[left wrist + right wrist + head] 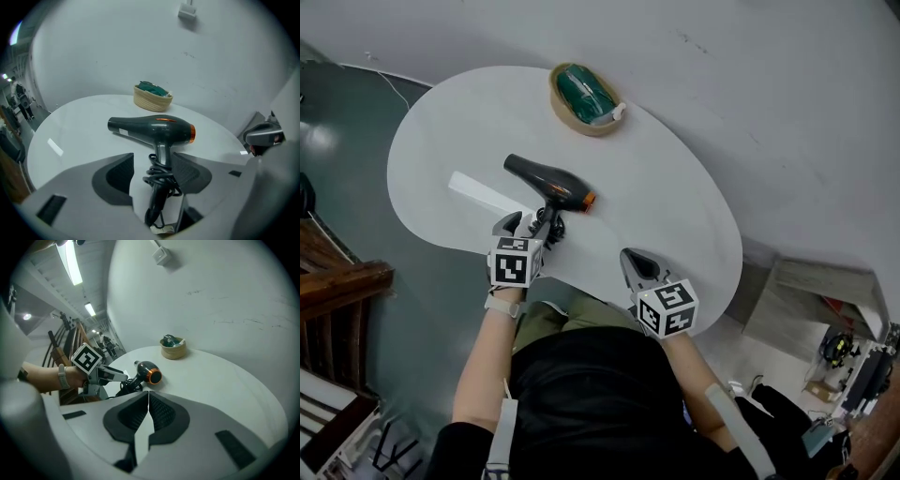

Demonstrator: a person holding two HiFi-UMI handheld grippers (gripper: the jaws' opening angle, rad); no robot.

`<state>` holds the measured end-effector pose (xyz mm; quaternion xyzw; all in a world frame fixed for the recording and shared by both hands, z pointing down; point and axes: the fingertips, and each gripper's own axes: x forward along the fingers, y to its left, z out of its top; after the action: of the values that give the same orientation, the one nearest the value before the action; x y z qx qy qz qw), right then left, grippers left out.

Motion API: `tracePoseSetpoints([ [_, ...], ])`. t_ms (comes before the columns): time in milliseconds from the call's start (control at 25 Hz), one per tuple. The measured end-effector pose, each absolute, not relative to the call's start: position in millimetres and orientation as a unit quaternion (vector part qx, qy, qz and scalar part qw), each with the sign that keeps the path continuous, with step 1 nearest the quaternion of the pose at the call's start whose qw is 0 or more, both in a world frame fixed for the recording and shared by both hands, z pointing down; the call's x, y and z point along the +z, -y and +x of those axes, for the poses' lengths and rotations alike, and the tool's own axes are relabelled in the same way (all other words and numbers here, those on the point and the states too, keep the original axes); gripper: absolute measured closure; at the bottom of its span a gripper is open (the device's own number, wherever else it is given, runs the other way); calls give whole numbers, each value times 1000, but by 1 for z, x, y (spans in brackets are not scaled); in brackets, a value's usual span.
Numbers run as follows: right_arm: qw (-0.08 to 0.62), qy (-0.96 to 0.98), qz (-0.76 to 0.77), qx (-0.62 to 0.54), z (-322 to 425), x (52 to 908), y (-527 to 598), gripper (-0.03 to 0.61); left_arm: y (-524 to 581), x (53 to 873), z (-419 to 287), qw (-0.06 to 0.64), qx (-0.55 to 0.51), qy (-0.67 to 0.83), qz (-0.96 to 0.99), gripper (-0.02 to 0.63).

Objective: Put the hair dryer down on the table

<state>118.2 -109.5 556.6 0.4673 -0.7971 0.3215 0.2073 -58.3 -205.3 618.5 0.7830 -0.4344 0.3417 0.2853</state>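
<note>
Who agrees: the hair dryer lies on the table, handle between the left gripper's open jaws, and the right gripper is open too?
The right gripper is shut, empty, as the right gripper view shows. The hair dryer does lie on the table, handle between the open jaws of the left gripper.

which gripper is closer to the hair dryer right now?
Left. The left gripper has its open jaws either side of the hair dryer handle; the right gripper, shut and empty, is apart from it at the table edge.
</note>
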Motion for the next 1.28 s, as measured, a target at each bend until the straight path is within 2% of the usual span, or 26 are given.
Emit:
tracePoseSetpoints([
  [640,198,856,406,251,14,497,78,563,131,527,-171,238,220,507,798,594],
  [920,182,886,369,213,-38,463,53,563,85,476,-217,211,138,537,805,603],
  [1280,160,926,309,143,-108,423,14,563,22,436,-256,140,124,547,816,603],
])
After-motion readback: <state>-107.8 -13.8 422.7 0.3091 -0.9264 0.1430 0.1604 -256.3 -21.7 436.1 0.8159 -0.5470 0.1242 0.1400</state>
